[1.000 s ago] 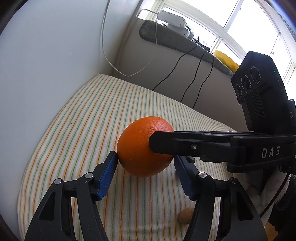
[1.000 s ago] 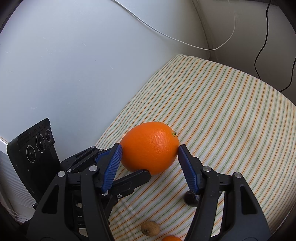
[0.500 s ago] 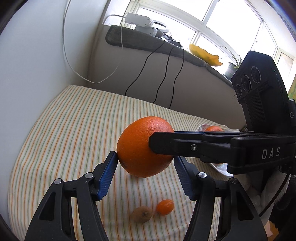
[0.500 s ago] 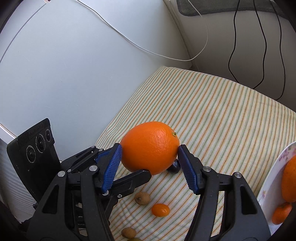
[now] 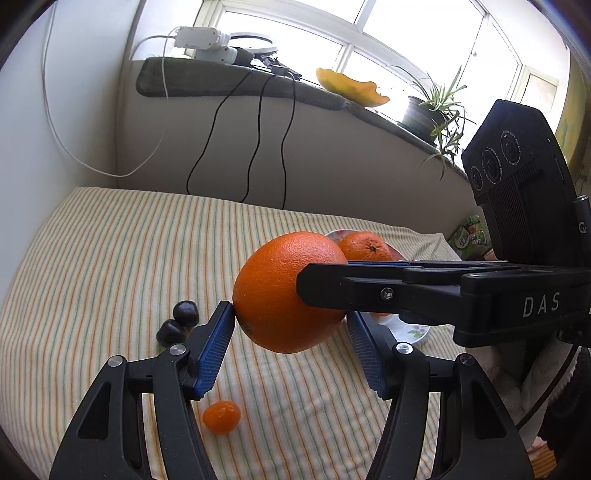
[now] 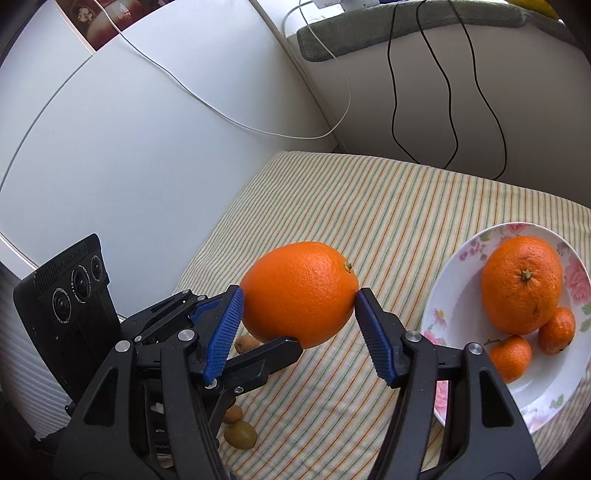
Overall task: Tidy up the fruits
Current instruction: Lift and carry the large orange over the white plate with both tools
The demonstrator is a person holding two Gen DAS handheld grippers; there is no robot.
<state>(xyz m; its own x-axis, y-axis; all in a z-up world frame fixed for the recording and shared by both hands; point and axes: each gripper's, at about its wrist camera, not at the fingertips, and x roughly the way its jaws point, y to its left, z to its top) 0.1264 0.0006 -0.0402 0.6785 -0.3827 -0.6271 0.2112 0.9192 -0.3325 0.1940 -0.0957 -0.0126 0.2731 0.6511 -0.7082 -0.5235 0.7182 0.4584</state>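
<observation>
Two grippers pinch one large orange above the striped cloth: left gripper and right gripper. The flowered plate waits at three o'clock.

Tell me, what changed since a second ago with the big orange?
Both grippers, left and right, carried the big orange sideways over the striped cloth toward the flowered plate, which has come into view. The grip stayed the same: both pairs of pads clamp it.

Bright window above a grey-padded sill; cables hang below it; perhaps a potted plant on it
</observation>
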